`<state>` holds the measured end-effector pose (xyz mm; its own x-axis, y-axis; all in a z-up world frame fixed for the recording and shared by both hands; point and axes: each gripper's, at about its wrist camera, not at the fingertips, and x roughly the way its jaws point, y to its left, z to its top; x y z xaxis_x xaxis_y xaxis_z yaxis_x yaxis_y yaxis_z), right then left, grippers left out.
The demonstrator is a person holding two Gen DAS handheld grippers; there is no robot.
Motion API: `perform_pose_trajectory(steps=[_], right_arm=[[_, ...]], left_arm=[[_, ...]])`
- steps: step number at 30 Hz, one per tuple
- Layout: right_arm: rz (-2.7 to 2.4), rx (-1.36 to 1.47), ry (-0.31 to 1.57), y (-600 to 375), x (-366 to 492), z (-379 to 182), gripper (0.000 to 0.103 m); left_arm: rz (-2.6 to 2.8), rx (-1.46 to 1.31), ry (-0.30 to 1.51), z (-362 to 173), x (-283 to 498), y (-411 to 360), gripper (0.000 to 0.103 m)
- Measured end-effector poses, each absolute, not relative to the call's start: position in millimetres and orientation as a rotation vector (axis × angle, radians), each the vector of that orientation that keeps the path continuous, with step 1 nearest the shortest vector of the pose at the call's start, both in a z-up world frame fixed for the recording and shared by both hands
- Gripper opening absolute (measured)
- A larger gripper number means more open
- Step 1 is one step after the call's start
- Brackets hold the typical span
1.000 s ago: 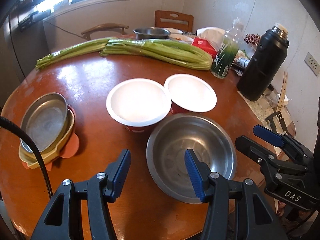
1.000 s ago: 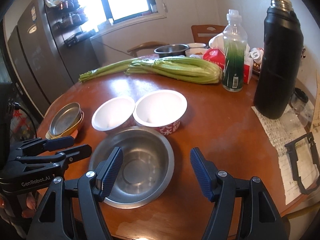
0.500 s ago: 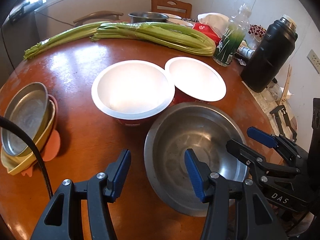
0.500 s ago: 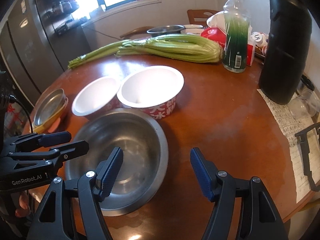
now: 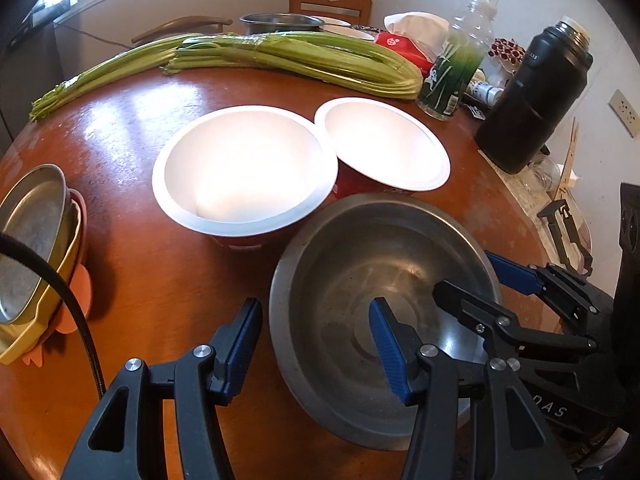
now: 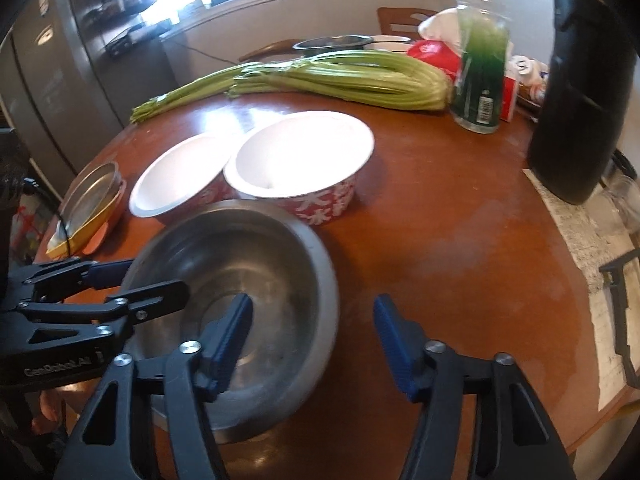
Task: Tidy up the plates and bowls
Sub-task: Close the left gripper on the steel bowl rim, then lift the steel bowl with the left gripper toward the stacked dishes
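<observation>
Your left hand-held gripper is open and straddles the near-left rim of the steel bowl: one finger is inside, one outside. Your right hand-held gripper is also open, across the right rim of the same bowl. This bowl sits close to the table edge near you. Just behind the steel bowl, two white bowls stand with rims touching. Left of the steel bowl, stacked plates lie at the table edge, partly cut off. Right of it the table is bare. The right wrist view is blurred.
</observation>
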<state>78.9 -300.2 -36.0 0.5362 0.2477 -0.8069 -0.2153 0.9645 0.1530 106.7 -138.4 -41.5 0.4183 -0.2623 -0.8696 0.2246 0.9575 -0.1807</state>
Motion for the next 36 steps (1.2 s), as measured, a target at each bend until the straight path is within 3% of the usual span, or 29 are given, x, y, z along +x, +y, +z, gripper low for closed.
perform_pose_trajectory(steps=[4, 8, 36], right_arm=[[0.288, 0.037, 0.968, -297, 79, -36, 0.049], [0.275, 0.048, 0.970, -298, 79, -34, 0.047], [0.380, 0.039, 0.974, -260, 58, -17, 0.047]], left_arm=[[-0.319, -0.036, 1.100, -43, 106, -142, 0.055], [-0.334, -0.028, 1.105, -45, 107, -146, 0.054], [-0.310, -0.067, 1.058, -25, 71, -100, 0.051]])
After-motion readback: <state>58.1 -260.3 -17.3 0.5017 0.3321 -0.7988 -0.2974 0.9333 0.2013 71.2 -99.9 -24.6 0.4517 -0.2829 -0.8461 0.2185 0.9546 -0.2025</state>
